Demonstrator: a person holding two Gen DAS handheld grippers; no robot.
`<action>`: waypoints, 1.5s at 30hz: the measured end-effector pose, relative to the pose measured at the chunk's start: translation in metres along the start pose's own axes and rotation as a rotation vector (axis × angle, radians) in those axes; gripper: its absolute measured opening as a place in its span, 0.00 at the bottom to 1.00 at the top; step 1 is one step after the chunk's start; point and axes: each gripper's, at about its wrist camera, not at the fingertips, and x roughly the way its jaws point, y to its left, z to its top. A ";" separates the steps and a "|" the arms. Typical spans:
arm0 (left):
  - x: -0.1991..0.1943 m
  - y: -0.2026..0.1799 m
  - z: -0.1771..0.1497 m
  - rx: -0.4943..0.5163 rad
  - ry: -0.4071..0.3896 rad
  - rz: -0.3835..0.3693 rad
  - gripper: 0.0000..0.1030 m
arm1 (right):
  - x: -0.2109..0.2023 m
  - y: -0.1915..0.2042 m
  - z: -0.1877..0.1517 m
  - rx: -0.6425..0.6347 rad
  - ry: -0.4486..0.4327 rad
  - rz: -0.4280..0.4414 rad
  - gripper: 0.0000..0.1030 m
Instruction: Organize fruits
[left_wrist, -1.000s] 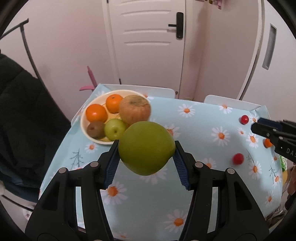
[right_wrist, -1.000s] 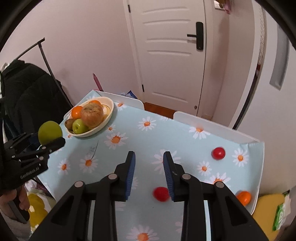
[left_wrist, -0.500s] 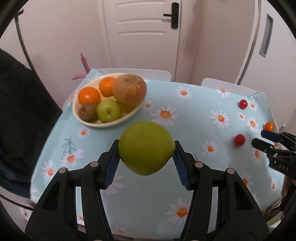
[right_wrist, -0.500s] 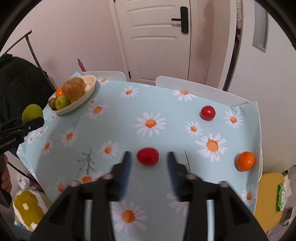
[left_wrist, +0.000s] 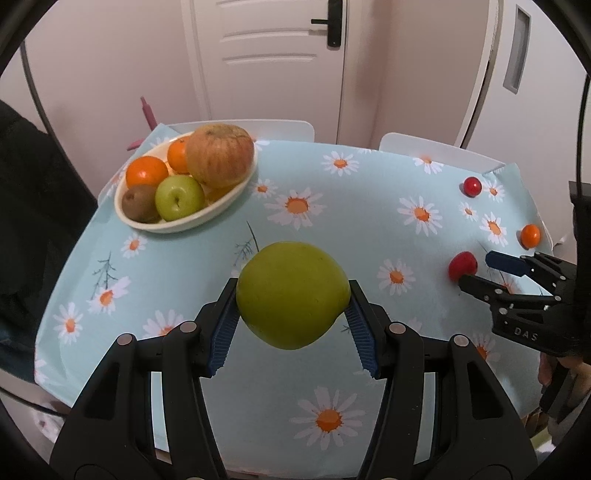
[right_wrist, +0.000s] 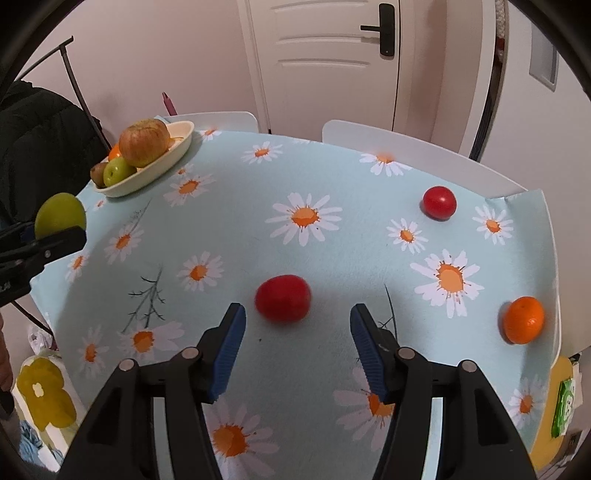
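Black jacket fabric (left_wrist: 33, 206) fills the left margin of my left view and runs out of frame; the bowl (left_wrist: 207, 216) hides the lower halves of its fruit, and the orange at the back (left_wrist: 178, 157) is half covered by the big russet apple (left_wrist: 220, 155); my left gripper (left_wrist: 291, 314) is clamped on the large green apple (left_wrist: 291, 295), blue pads pressed to both its sides, held above the daisy tablecloth (left_wrist: 369, 236) and nearer me than the bowl, which also holds a small green apple (left_wrist: 179, 197), a kiwi (left_wrist: 139, 202) and another orange (left_wrist: 146, 171); my right gripper (right_wrist: 295, 343) has its jaws opening with nothing between the pads; the near red tomato (right_wrist: 283, 298) lies on the cloth just beyond the fingertips, a little left of centre; whether the tips touch the cloth I cannot tell; a second tomato (right_wrist: 439, 202) sits well beyond to the right, and a mandarin (right_wrist: 524, 319) rests close to the cloth's right edge; two white chair backs (right_wrist: 417, 147) stand against the far edge; the middle of the cloth is bare between the bowl and the tomatoes
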 end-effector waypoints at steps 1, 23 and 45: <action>0.001 -0.001 -0.002 -0.001 0.003 0.000 0.58 | 0.003 -0.001 0.000 0.001 0.002 0.001 0.53; -0.005 0.009 -0.003 -0.047 -0.001 0.016 0.58 | 0.005 0.010 0.020 -0.037 -0.008 0.056 0.32; -0.037 0.101 0.085 -0.047 -0.088 0.041 0.58 | -0.039 0.096 0.138 -0.074 -0.074 0.141 0.32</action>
